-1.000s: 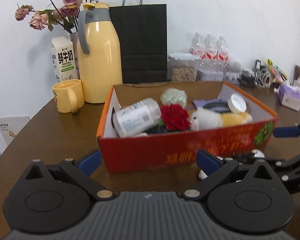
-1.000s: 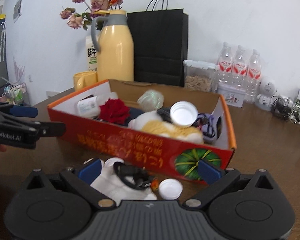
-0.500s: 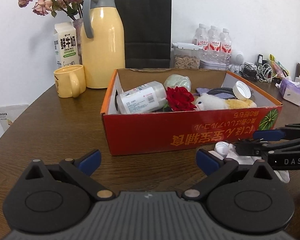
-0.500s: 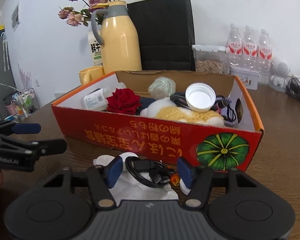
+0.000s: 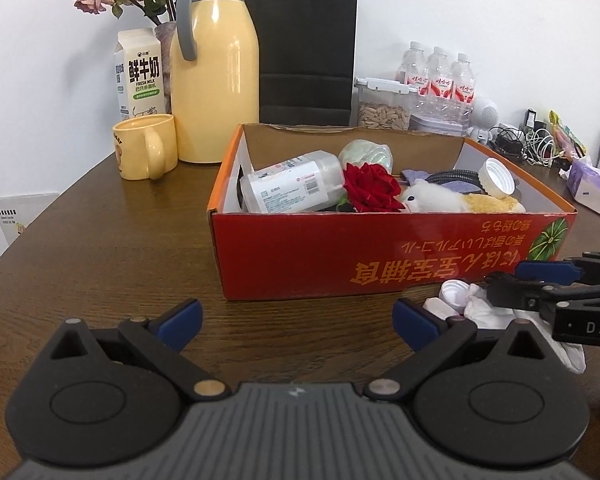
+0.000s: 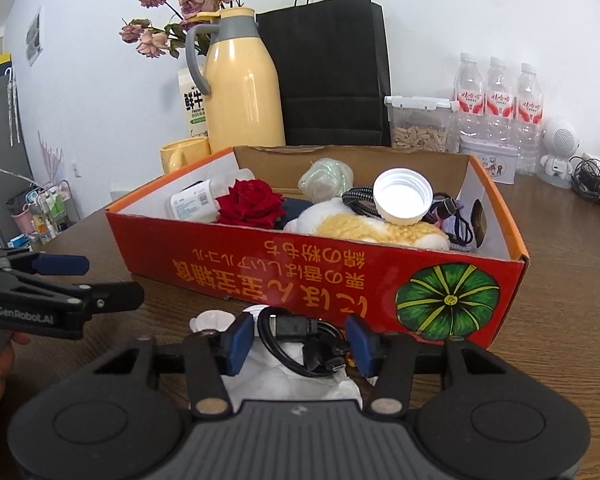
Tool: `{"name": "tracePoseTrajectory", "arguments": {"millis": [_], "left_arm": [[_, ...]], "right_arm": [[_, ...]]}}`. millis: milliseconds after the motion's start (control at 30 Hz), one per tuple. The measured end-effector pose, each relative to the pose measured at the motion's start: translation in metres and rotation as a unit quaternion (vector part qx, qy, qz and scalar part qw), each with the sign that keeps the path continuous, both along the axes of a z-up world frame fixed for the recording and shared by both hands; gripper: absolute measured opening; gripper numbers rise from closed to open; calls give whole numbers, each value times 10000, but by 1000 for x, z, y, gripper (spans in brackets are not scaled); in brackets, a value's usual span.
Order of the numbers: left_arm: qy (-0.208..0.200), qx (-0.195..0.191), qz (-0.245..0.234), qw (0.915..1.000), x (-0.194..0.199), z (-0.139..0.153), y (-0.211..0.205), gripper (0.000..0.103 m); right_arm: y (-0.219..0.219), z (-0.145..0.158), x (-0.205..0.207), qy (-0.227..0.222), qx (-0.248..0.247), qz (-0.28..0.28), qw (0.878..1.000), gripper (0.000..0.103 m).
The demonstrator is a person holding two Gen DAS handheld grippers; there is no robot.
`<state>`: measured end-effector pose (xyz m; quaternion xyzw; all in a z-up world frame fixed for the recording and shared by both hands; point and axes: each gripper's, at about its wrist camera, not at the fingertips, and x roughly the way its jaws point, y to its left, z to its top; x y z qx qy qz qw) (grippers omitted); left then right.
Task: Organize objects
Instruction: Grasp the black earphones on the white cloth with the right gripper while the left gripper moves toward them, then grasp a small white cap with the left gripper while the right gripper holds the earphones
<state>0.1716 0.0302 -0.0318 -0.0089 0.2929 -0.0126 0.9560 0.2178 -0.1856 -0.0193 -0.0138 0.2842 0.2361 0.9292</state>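
Observation:
A red cardboard box (image 5: 380, 256) (image 6: 300, 264) stands on the brown table and holds a white bottle (image 5: 292, 188), a red rose (image 5: 374, 194) (image 6: 250, 202), a plush toy (image 6: 364, 228), a white cap (image 6: 402, 196) and cables. In front of the box a coiled black cable (image 6: 300, 340) lies on crumpled white tissue (image 6: 292, 388) beside a small white cap (image 5: 452, 292). My right gripper (image 6: 300, 344) has its fingers closed in on both sides of the cable coil. My left gripper (image 5: 296, 320) is open and empty above bare table, left of the pile.
A yellow thermos (image 5: 214, 64), yellow mug (image 5: 146, 146), milk carton (image 5: 140, 76), dried flowers and a black paper bag (image 5: 304, 44) stand behind the box. A seed jar (image 6: 420, 128), water bottles (image 6: 500, 96), chargers and a tissue pack (image 5: 590, 194) stand at the back right.
The right gripper's fingers have narrowed from wide open onto the black cable. Both grippers have drawn back a little from the box and risen; the left stays open.

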Motion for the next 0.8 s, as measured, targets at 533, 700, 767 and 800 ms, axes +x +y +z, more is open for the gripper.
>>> {"name": "tracePoseTrajectory", "arguments": {"millis": [533, 700, 767, 800], "left_arm": [[196, 276, -111, 9994, 5, -6, -22, 103], [325, 378, -270, 9984, 12, -10, -37, 103], [363, 399, -319, 9980, 14, -11, -41, 103], [388, 408, -348, 9978, 15, -11, -43, 103]], "right_arm": [[-13, 12, -17, -328, 266, -120, 9990, 44], [-27, 15, -21, -408, 369, -302, 9980, 44], [-34, 15, -21, -415, 406, -393, 9975, 44], [-38, 15, -21, -410, 415, -443, 9973, 44]]}}
